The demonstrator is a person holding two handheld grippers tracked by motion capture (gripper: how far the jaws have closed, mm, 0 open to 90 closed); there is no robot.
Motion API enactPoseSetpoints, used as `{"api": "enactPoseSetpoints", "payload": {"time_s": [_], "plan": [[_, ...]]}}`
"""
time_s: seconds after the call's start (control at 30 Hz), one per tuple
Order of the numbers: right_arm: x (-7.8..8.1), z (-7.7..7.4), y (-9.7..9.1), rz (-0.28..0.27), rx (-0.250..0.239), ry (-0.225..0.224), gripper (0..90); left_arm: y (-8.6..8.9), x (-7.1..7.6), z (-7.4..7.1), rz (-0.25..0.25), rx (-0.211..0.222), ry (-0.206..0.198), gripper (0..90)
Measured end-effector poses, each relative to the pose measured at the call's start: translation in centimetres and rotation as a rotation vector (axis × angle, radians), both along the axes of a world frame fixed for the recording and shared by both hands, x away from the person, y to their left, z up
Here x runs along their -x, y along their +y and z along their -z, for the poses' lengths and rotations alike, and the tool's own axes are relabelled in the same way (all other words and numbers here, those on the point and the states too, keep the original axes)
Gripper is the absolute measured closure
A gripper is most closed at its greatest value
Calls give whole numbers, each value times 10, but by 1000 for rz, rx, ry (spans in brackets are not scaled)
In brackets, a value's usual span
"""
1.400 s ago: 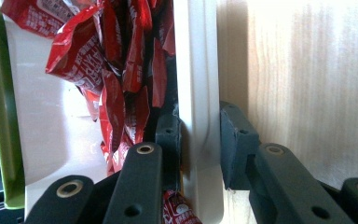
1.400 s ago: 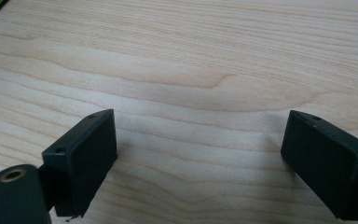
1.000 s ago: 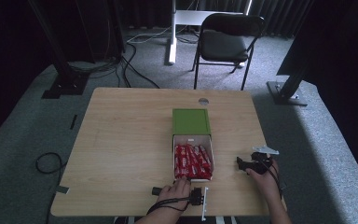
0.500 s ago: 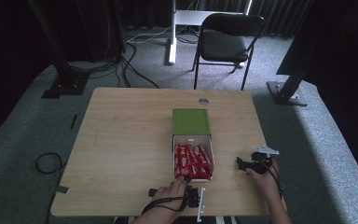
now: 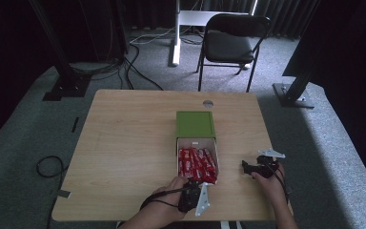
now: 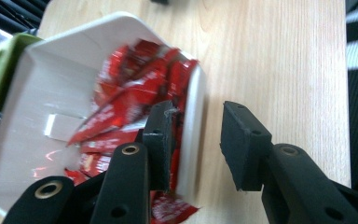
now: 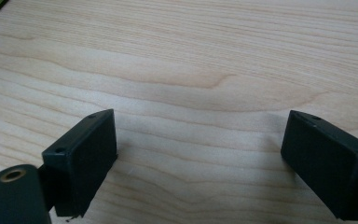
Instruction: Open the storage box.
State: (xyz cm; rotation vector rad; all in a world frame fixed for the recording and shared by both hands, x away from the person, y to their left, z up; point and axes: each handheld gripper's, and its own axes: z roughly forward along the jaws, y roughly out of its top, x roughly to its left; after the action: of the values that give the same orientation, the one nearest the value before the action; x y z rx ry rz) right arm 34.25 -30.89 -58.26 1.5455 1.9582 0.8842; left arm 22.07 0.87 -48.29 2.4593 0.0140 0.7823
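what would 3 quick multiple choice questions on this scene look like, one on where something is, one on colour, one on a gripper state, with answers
1. Where does the white tray of red packets sit relative to the green lid?
A. on the side nearer the person
B. on the far side, toward the chair
C. on the floor

2. What colour are the packets in the tray?
A. blue
B. red
C. yellow

3. How do the right gripper's jaws stand?
A. shut on a packet
B. shut with nothing between
C. open over bare wood

Answers:
1. A, as the high view shows the tray between the lid and the left gripper at the near table edge.
2. B, since the left gripper view shows red wrappers.
3. C, because the right gripper view shows a wide gap with only the table between the jaws.
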Motion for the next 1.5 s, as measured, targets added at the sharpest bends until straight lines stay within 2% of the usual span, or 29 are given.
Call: {"api": "enactPoseSetpoints", "payload": {"time_s": [0.1,0.13,0.17,0.27,0.3,0.37,0.47,0.57,0.63,0.77,0.87,0.97,1.13,1.33,1.5], "plan": [[0,0,0,0,0,0,100,8,-8,-12,-21,64,13,652],[0,0,0,0,0,0,100,8,-8,-12,-21,64,13,653],[0,0,0,0,0,0,100,13,-15,-19,-37,100,12,653],[0,0,0,0,0,0,100,22,-25,-28,-63,169,31,658],[0,0,0,0,0,0,100,22,-25,-28,-63,169,31,659],[0,0,0,0,0,0,99,29,-34,-34,-99,233,45,659],[0,0,0,0,0,0,100,37,-43,-38,-126,300,73,658],[0,0,0,0,0,0,100,45,-52,-38,-165,343,94,657],[0,0,0,0,0,0,100,51,-57,-36,-182,350,114,658],[0,0,0,0,0,0,100,64,-64,-33,-228,401,131,657],[0,0,0,0,0,0,100,74,-67,-33,-260,438,131,657],[0,0,0,0,0,0,100,81,-70,-32,-287,447,111,657],[0,0,0,0,0,0,100,100,-80,-27,-358,498,124,654],[0,0,0,0,0,0,100,124,-88,-18,-433,532,143,638],[0,0,0,0,0,0,100,145,-95,-11,-495,534,160,636]]}}
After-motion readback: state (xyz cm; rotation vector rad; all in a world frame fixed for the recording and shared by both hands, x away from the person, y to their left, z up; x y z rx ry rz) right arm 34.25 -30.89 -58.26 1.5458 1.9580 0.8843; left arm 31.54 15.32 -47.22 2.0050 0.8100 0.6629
